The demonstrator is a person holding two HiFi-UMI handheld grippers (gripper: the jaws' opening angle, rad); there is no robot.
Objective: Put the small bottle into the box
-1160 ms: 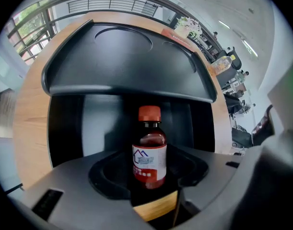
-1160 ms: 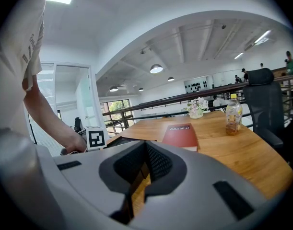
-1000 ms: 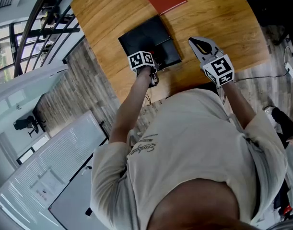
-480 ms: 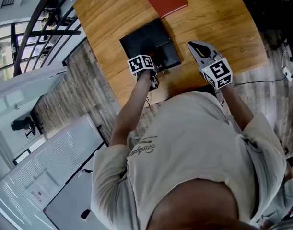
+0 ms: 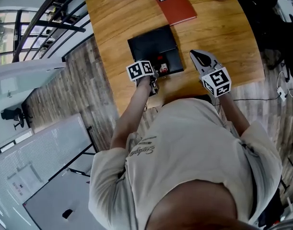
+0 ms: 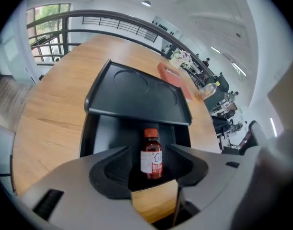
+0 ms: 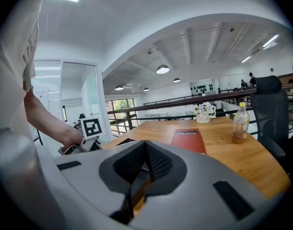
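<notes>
On the wooden table [image 5: 218, 28], the small bottle [image 6: 151, 153] stands upright in the open black box [image 5: 148, 47], at its 5 o'clock corner, between the spread, non-touching jaws of the left gripper [image 5: 155, 74], while the right gripper [image 5: 197, 54] waits closed and empty at 3 o'clock, so placement appears complete.

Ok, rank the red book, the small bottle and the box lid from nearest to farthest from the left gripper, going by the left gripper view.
1. small bottle: upright in the box, between the open jaws.
2. box lid: open, behind the bottle, centre.
3. red book: flat on the table beyond the lid, toward the right.
</notes>
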